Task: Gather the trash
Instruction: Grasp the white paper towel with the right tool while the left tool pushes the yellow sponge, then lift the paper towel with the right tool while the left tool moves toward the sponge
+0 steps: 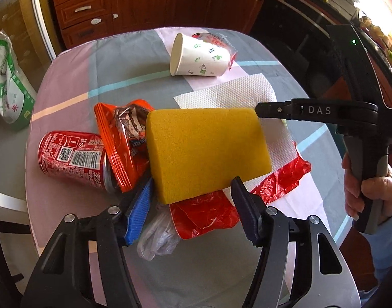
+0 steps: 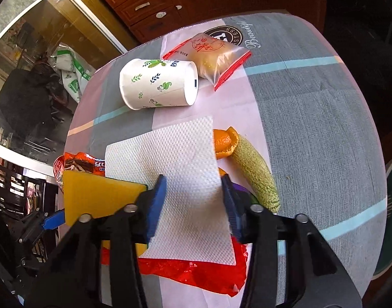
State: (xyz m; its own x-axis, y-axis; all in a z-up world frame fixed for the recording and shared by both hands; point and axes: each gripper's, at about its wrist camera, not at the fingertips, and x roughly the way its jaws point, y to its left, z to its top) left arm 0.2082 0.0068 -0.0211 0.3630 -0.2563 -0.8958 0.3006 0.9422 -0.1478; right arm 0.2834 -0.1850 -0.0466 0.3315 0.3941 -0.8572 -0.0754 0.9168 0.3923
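Yellow sponge [image 1: 206, 151] sits clamped in the downward-tilted left hand-held gripper [image 1: 193, 205]; right hand-held gripper [image 2: 193, 205] straddles the paper towel [image 2: 170, 169], unclenched.

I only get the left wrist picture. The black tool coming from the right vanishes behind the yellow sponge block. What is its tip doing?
Observer: The right gripper has its blue pads either side of the white paper towel, which lies flat between them.
Operator: Anything beyond the towel that I miss?
Observer: A green, bumpy cob-shaped thing lies at the towel's right edge, beside orange peel.
Operator: And behind the cup?
Observer: A clear red-edged bag holding something brownish lies by the base of the white leaf-printed paper cup.
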